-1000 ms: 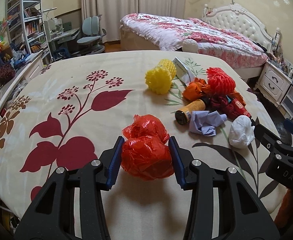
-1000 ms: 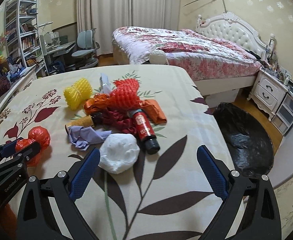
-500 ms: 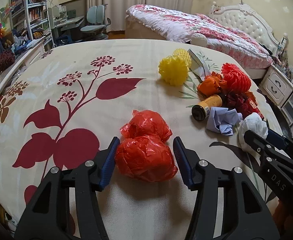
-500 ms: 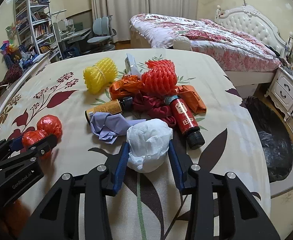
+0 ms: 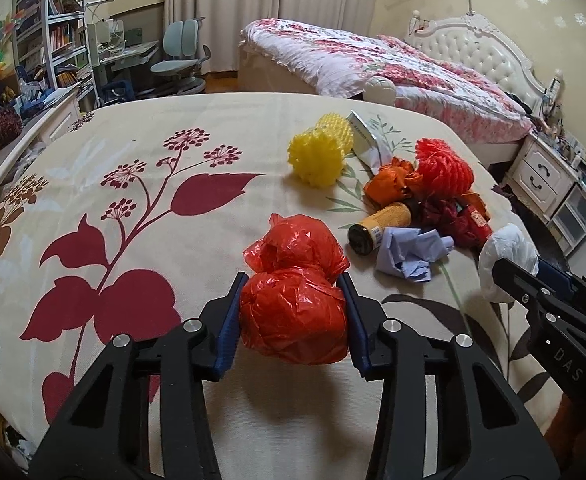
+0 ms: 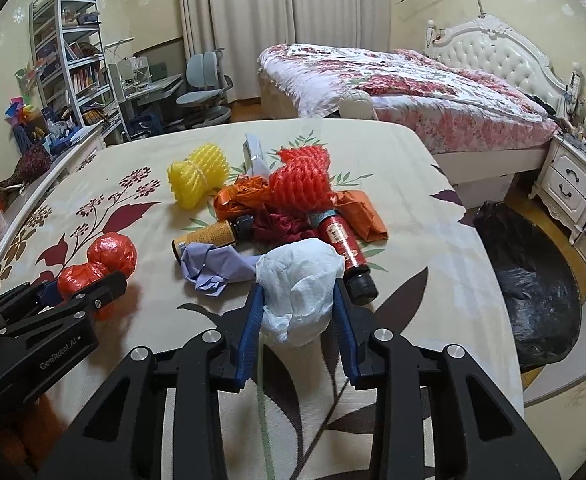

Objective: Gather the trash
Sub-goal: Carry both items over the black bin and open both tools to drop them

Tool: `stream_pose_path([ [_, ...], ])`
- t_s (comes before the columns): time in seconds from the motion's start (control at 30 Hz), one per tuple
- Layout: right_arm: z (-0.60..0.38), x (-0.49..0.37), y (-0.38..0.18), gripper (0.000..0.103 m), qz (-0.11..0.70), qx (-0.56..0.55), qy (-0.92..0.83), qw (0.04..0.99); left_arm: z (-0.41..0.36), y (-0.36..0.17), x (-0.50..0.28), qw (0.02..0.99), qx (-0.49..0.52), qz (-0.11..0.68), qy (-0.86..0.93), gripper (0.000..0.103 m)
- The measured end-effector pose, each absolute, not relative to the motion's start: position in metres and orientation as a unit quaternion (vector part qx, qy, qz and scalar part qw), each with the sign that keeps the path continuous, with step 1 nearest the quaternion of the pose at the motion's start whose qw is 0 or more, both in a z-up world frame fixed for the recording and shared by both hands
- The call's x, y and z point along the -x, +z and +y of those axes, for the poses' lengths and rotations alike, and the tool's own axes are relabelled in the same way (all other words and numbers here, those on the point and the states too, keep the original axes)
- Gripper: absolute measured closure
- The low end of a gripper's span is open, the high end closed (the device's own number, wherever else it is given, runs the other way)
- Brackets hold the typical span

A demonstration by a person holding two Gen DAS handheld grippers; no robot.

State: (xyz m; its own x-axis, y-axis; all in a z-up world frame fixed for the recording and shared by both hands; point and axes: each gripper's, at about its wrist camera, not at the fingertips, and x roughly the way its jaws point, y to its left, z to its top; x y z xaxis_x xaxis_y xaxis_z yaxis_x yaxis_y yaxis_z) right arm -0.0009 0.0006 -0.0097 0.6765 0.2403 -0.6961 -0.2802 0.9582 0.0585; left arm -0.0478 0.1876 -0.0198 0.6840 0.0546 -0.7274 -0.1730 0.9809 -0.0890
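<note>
Jaws of my left gripper (image 5: 291, 312) are closing on the near red plastic ball (image 5: 293, 316) on the bedspread (image 5: 133, 152), while my right gripper (image 6: 296, 308) is closing on the white tissue wad (image 6: 297, 284)

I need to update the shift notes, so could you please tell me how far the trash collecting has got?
Nothing visibly sits in the black trash bag yet. In hand: the left hand-held gripper is closing on a red plastic wad, the right hand-held gripper on a white tissue wad. Left: the pile on the bedspread.
</note>
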Motion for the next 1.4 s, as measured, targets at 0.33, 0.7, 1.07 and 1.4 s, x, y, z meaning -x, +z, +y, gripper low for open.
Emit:
stream_pose_path([
  [0.33,-0.081,-0.012,0.013,0.068,0.345,0.004,0.064,0.937,0.113,0.003,0.024,0.925,0.059,0.374,-0.016,0.060],
  [0.7,-0.172,-0.051,0.002,0.068,0.347,-0.001,-0.035,0.937,0.006,0.004,-0.031,0.928,0.002,0.363,-0.081,0.060],
  [1.07,-0.220,-0.076,-0.017,0.068,0.357,-0.014,-0.088,0.930,-0.070,-0.015,-0.077,0.921,-0.038,0.373,-0.104,0.060],
  [1.4,-0.243,-0.085,-0.033,0.068,0.370,-0.033,-0.110,0.922,-0.105,-0.030,-0.101,0.913,-0.060,0.386,-0.113,0.059],
])
